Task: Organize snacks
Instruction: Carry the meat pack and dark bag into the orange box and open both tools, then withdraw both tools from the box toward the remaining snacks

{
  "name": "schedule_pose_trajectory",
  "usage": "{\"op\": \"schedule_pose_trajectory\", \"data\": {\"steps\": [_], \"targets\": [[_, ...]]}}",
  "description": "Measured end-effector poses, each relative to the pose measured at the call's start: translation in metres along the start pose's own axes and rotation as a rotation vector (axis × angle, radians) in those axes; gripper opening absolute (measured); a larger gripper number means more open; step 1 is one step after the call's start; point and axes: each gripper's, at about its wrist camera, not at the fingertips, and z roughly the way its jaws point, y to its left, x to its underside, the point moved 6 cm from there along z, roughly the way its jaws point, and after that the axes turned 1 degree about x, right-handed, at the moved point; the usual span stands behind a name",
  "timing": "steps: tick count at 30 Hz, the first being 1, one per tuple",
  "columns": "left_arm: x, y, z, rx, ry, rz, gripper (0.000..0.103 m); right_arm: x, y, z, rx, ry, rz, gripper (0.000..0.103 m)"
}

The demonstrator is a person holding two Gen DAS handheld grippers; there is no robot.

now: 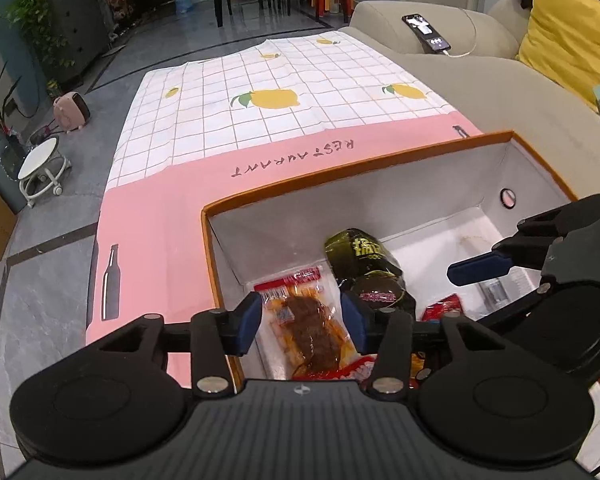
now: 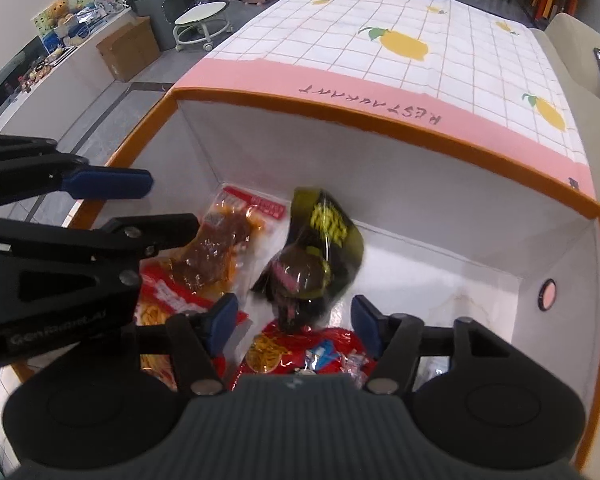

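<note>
Both grippers, left and right, hang open over the box (nothing clamped). The dark packet looks mid-tumble and could land on the jerky pack, untidily.

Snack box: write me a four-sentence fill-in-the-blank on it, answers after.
1. The box has an ____ rim.
2. The dark snack bag lies ____ the box.
3. The tablecloth shows yellow ____.
4. Both the left gripper and the right gripper have their jaws ____.

Answers: orange; inside; lemons; open
</note>
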Motion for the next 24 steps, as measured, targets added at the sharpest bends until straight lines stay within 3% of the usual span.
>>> {"op": "schedule_pose_trajectory", "data": {"steps": [12, 19, 24], "targets": [[0.009, -0.012, -0.065, -0.029, -0.085, -0.053, 0.057, 0.019, 0.011, -0.06, 0.027, -0.07, 0.005, 0.074], [0.031, -0.025, -0.116, -0.021, -0.194, -0.118, 0.057, 0.044, 0.023, -0.111, 0.073, -0.185, -0.024, 0.079], [0.053, -0.041, -0.146, -0.049, -0.261, -0.078, 0.057, 0.075, 0.033, -0.146, 0.07, -0.277, -0.016, 0.079]]}}
